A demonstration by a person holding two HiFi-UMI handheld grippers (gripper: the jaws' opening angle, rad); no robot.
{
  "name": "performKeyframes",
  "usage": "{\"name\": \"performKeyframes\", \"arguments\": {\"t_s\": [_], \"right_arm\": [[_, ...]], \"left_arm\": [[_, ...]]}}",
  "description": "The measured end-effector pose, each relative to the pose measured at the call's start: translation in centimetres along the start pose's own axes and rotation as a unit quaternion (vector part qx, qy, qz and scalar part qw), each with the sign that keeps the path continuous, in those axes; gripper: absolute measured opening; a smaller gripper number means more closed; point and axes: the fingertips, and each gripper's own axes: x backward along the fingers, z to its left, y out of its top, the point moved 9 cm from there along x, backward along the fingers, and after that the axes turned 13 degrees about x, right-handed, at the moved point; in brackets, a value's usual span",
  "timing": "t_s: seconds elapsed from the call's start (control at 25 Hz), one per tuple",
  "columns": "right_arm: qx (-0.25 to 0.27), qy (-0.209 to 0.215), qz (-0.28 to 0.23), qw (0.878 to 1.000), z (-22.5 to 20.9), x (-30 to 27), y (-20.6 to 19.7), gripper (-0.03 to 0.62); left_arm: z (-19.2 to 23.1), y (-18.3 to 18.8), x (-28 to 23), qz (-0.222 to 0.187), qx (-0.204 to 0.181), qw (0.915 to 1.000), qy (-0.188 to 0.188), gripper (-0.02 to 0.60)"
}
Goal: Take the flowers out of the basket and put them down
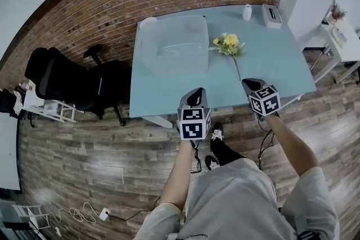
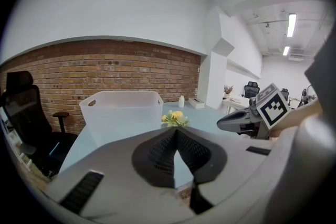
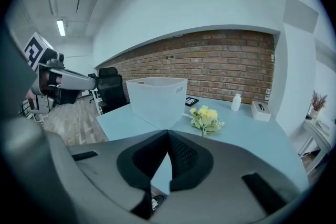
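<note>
A bunch of yellow flowers (image 1: pixel 228 43) lies on the light blue table (image 1: pixel 281 67), just right of the translucent white basket (image 1: pixel 171 45), with its thin stem pointing toward me. The basket looks empty. My left gripper (image 1: pixel 196 95) hovers over the table's front edge, shut with nothing between its jaws. My right gripper (image 1: pixel 250 84) is near the stem's end, apart from it, also shut and empty. In the left gripper view the flowers (image 2: pixel 175 118) show beyond the closed jaws, and in the right gripper view the flowers (image 3: pixel 205 118) lie ahead beside the basket (image 3: pixel 157 99).
A white bottle (image 1: pixel 247 12) and a tissue box (image 1: pixel 271 16) stand at the table's far edge. A black office chair (image 1: pixel 62 81) is left of the table, against a brick wall. A white side table (image 1: pixel 340 36) stands at the right.
</note>
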Motion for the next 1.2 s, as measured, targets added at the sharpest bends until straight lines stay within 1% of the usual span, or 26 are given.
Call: {"name": "performKeyframes", "arguments": {"t_s": [0.16,0.48,0.72,0.84,0.96,1.2], "right_arm": [[0.016,-0.014,0.019,1.0,0.0,0.7,0.0,-0.006],[0.028,-0.009,0.029,0.999,1.1,0.6,0.1,-0.008],[0.025,-0.007,0.03,0.999,0.5,0.6,-0.2,-0.008],[0.025,-0.006,0.028,0.999,0.3,0.5,-0.2,-0.008],[0.024,-0.004,0.032,0.999,0.4,0.3,-0.4,-0.008],[0.019,0.0,0.033,0.999,0.6,-0.6,-0.3,-0.008]], "left_arm": [[-0.2,-0.5,0.2,-0.001,0.003,1.0,0.002,0.021],[0.1,-1.3,0.6,0.005,0.006,0.9999,0.012,0.021],[-0.4,-1.2,0.6,0.001,0.01,0.9999,0.01,0.02],[-0.6,-1.0,0.6,-0.004,0.003,0.9999,0.016,0.021],[-0.8,-1.0,0.8,-0.004,0.002,0.9999,0.014,0.021],[0.3,-1.2,0.9,0.004,0.005,0.9997,0.021,0.021]]}}
